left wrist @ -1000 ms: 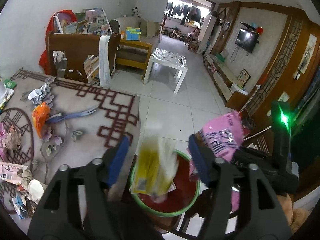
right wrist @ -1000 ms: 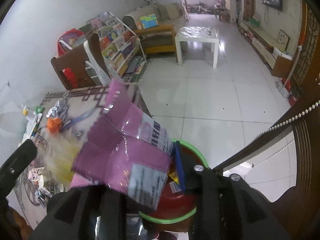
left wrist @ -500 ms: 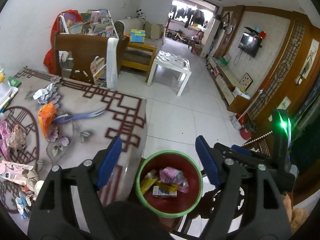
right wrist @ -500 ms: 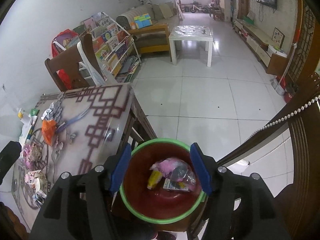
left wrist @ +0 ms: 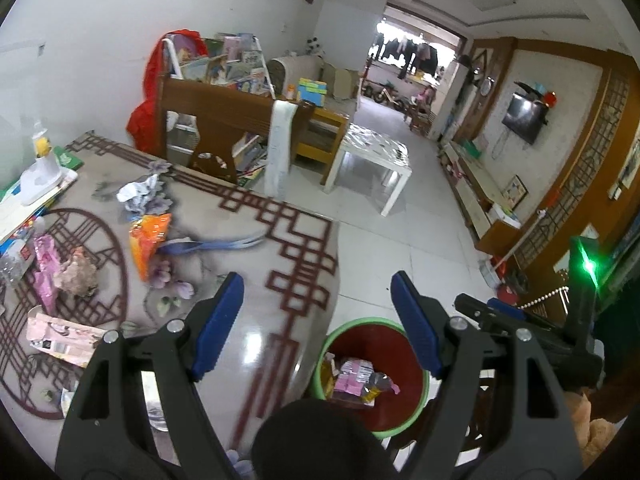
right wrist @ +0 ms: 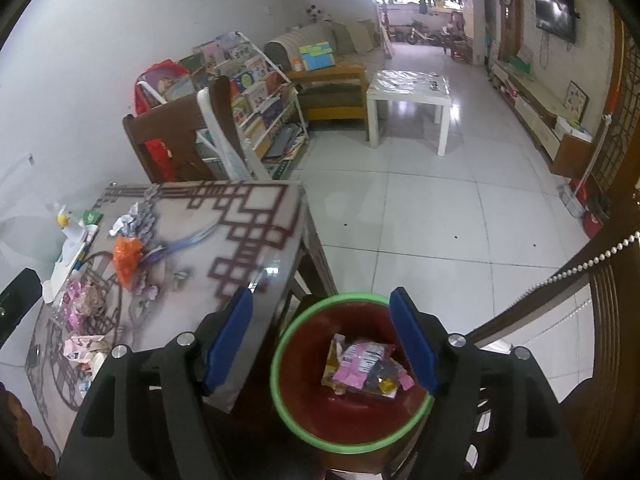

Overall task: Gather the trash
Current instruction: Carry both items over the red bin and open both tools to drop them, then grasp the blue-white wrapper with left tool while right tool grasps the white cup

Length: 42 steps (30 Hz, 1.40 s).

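Left gripper (left wrist: 316, 280) with jaws spread, just been opening, nothing between the blue pads; hanging over the table (left wrist: 224, 248) edge, with the green-rimmed bin (left wrist: 362, 321) low and a little right of its centre line. Right gripper (right wrist: 320, 294) likewise parted and empty, jaws just been opening, poised directly above the bin (right wrist: 275, 380), with the pink wrapper (right wrist: 360, 364) and a yellow one lying on the red bottom. So both loads apparently delivered, and the next fetch to be made from the table. Remaining trash all off to the left of both grippers: orange wrapper (left wrist: 146, 240) nearest the table's middle, crumpled paper (left wrist: 138, 194) just beyond it, a brownish wad (left wrist: 80, 272) and a pink wrapper (left wrist: 44, 272) further left, and a flat pink packet (left wrist: 60, 338) near the close edge. Clearly nearer for the left gripper, already over the table; for the right, a reach across the bin and the table corner. Orange wrapper's long axis running roughly away from the left gripper, tilted slightly, so probably best straddled across its narrow width after a swing left and forward. Flat packet likely harder: little to pinch without scraping the tabletop.
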Tool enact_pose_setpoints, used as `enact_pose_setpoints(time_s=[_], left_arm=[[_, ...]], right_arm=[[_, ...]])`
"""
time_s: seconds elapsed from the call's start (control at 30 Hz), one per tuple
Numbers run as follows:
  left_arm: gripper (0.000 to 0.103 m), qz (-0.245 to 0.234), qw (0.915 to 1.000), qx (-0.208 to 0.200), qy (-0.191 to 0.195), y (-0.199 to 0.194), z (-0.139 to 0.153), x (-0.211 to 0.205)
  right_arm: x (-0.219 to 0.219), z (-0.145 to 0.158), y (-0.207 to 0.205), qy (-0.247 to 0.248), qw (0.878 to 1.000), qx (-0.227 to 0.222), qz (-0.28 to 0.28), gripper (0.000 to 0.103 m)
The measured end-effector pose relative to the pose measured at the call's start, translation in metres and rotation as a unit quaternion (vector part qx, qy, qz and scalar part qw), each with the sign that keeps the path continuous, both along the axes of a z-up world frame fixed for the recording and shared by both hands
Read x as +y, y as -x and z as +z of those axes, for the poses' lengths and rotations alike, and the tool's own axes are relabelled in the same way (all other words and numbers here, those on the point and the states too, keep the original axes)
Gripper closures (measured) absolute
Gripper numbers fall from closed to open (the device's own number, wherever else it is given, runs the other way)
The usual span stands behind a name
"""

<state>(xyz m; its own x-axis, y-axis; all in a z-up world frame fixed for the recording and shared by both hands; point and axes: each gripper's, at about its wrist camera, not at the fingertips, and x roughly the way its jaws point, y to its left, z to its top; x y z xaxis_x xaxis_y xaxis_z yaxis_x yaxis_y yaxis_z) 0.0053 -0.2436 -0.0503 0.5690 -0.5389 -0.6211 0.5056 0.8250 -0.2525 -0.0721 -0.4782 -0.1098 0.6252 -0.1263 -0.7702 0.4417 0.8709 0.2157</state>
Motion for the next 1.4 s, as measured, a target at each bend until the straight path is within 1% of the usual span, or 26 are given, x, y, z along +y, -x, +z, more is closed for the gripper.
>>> enact_pose_setpoints(time_s=[0.17,0.23,0.27,0.33,0.4,0.43,0.57,0.67,0.8,0.9,0.97,1.0,1.03,1.07,1.1,1.17,1.23,1.3,1.4], left_arm=[[0.030,0.030,0.9995,0.002,-0.011,-0.005,-0.007,0.036],[0.028,0.060,0.9980,0.011,-0.014,-0.010,-0.014,0.061],[0.025,0.078,0.9967,0.020,-0.012,-0.013,-0.019,0.074],[0.025,0.118,0.9923,0.038,-0.009,-0.019,-0.030,0.104],[0.025,0.158,0.9859,0.053,-0.015,-0.021,-0.045,0.135],[0.025,0.182,0.9809,0.061,-0.028,-0.021,-0.057,0.157],[0.025,0.222,0.9687,0.087,-0.069,-0.013,-0.096,0.212],[0.025,0.230,0.9616,0.111,-0.102,-0.006,-0.131,0.242],[0.025,0.227,0.9568,0.145,-0.111,-0.008,-0.163,0.260],[0.025,0.207,0.9610,0.145,-0.112,-0.012,-0.173,0.257],[0.025,0.191,0.9623,0.145,-0.129,-0.018,-0.181,0.251],[0.027,0.185,0.9627,0.147,-0.132,-0.020,-0.183,0.248],[0.033,0.178,0.9630,0.150,-0.136,-0.024,-0.187,0.247],[0.044,0.174,0.9629,0.155,-0.136,-0.026,-0.191,0.247],[0.048,0.173,0.9619,0.163,-0.135,-0.027,-0.193,0.248],[0.063,0.174,0.9623,0.170,-0.121,-0.028,-0.194,0.253],[0.073,0.174,0.9636,0.171,-0.110,-0.026,-0.188,0.257],[0.075,0.182,0.9637,0.162,-0.108,-0.024,-0.181,0.260],[0.075,0.204,0.9640,0.146,-0.089,-0.019,-0.159,0.266]], right_arm=[[0.020,0.004,-0.010,0.001,1.000,-0.001,0.026,0.034],[0.032,0.004,-0.016,-0.004,0.999,0.000,0.042,0.034],[0.039,0.005,-0.021,-0.005,0.999,0.001,0.050,0.034],[0.054,0.005,-0.030,-0.002,0.997,0.004,0.071,0.034],[0.073,0.007,-0.040,-0.003,0.995,0.002,0.096,0.034],[0.081,0.008,-0.043,-0.005,0.994,0.000,0.107,0.034],[0.110,0.008,-0.054,-0.012,0.990,0.001,0.143,0.034],[0.133,0.001,-0.061,-0.016,0.985,0.013,0.172,0.034],[0.159,-0.009,-0.065,-0.031,0.979,0.028,0.199,0.033],[0.179,-0.016,-0.067,-0.043,0.973,0.040,0.222,0.033],[0.192,-0.020,-0.069,-0.049,0.969,0.047,0.237,0.033],[0.200,-0.022,-0.071,-0.053,0.966,0.051,0.246,0.033],[0.206,-0.024,-0.073,-0.055,0.964,0.054,0.255,0.033],[0.212,-0.026,-0.074,-0.055,0.962,0.057,0.261,0.033],[0.219,-0.028,-0.077,-0.055,0.960,0.060,0.269,0.033],[0.229,-0.034,-0.081,-0.058,0.955,0.069,0.281,0.033],[0.237,-0.042,-0.085,-0.060,0.952,0.079,0.290,0.033],[0.246,-0.053,-0.091,-0.064,0.948,0.095,0.298,0.033],[0.254,-0.066,-0.098,-0.067,0.944,0.110,0.305,0.033]])
